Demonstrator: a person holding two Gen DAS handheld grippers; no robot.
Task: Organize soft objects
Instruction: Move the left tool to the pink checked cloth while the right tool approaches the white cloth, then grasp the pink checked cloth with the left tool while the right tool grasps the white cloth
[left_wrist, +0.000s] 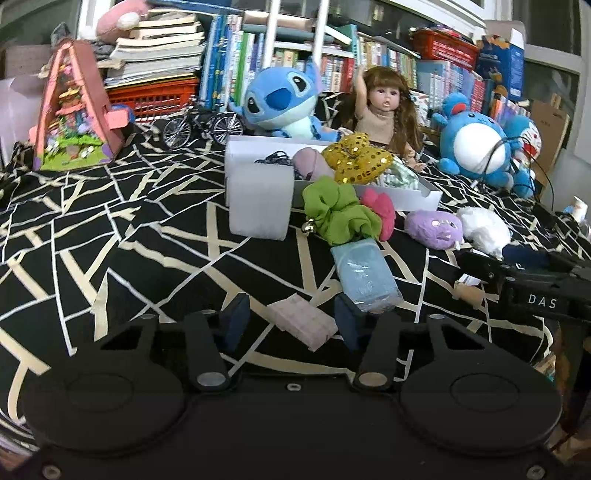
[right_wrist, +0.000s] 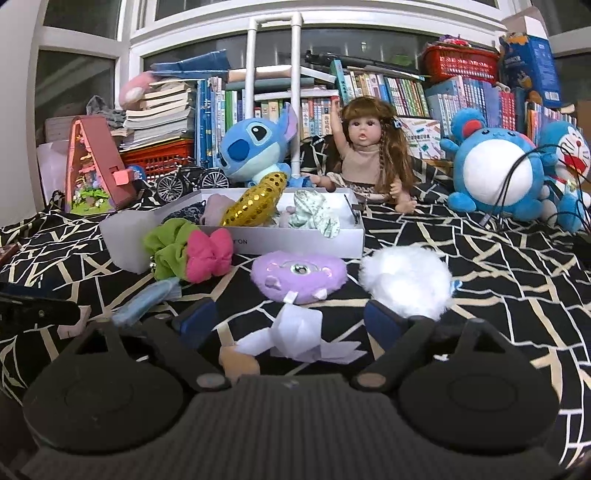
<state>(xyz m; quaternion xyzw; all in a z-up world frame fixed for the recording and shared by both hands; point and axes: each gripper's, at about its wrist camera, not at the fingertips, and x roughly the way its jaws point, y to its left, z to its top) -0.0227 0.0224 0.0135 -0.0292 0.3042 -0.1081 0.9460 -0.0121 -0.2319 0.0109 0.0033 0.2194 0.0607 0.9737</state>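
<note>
Left wrist view: left gripper (left_wrist: 291, 325) sits low over the patterned bench (left_wrist: 110, 236), fingers (left_wrist: 236, 317) partly closed around a small pink pad (left_wrist: 303, 325). A gap shows on both sides of the pad, so no grip yet; the right-hand finger sits just beside a pale blue pad (left_wrist: 365, 280).

Right wrist view: right gripper (right_wrist: 291, 328) is wide open around a small white-clothed toy (right_wrist: 295, 332) lying between its fingers (right_wrist: 384, 325), nothing pinched. The right-hand finger is against or just under the white fluffy ball (right_wrist: 406, 284); I can't tell if it touches.

Target looks like the white box (right_wrist: 295, 242) behind, already holding a gold sequin bow (right_wrist: 255, 205) and other soft bits. Green scrunchie (right_wrist: 170, 247), pink bow (right_wrist: 208, 254) and purple plush (right_wrist: 299, 275) wait in front of it.

My read for doing this step well:
- Centre the pink pad before closing, and keep the blue pad out of the pinch.
- Close gently, since soft stuff squashes and slips.
- On the right, clear the fluffy ball so only the small toy is caught.
- Lift straight, then carry over the box wall.
</note>
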